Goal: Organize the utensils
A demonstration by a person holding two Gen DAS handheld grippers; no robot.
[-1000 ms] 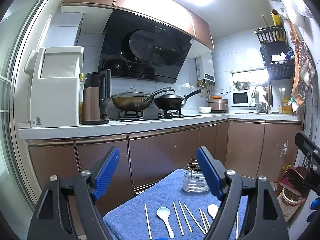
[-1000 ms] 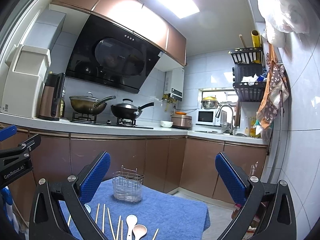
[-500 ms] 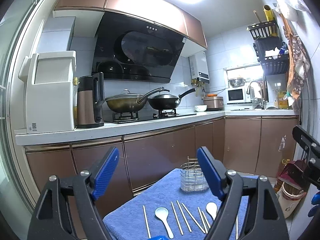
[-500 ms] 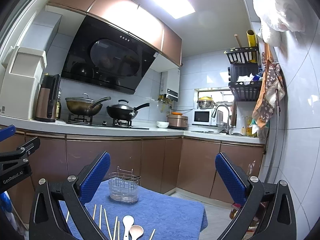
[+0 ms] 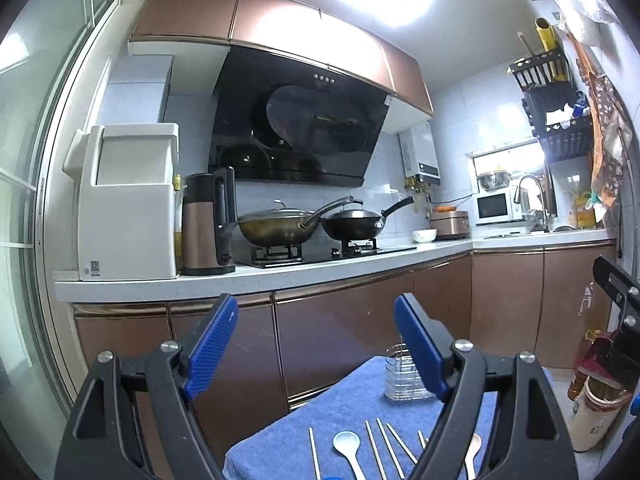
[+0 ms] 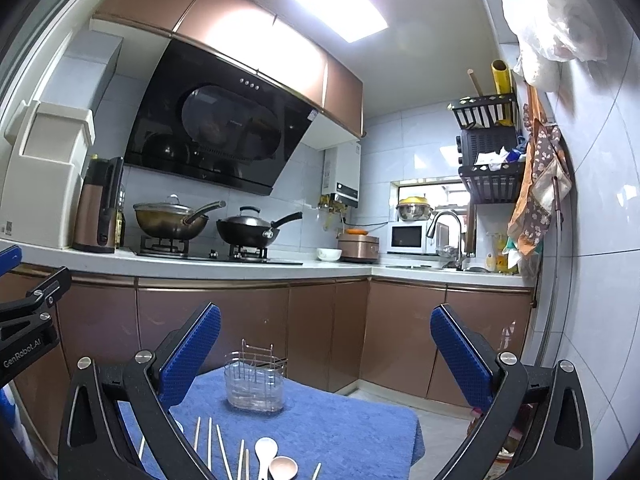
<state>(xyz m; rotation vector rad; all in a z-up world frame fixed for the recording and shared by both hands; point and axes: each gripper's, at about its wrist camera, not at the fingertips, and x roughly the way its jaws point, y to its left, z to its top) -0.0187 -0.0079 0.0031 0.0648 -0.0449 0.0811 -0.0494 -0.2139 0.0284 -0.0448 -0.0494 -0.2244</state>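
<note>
A clear utensil holder with a wire frame [image 6: 255, 384] stands empty at the far side of a blue cloth-covered table [image 6: 352, 424]; it also shows in the left wrist view [image 5: 404, 378]. Several wooden chopsticks [image 6: 210, 446] and spoons lie flat on the cloth near me: a white spoon [image 6: 265, 454], a beige spoon [image 6: 283, 469], and a pale blue spoon [image 5: 349, 446]. My left gripper [image 5: 316, 344] is open and empty, held above the table. My right gripper [image 6: 325, 352] is open and empty, also above the table.
Brown kitchen cabinets and a white counter [image 5: 280, 276] stand behind the table, with pots, a kettle and a white bin on it. A thermos and bags [image 5: 592, 412] sit on the floor to the right of the table.
Both views have tilted slightly upward, so the table and utensils sit lower in view. Both grippers stay open and empty.
</note>
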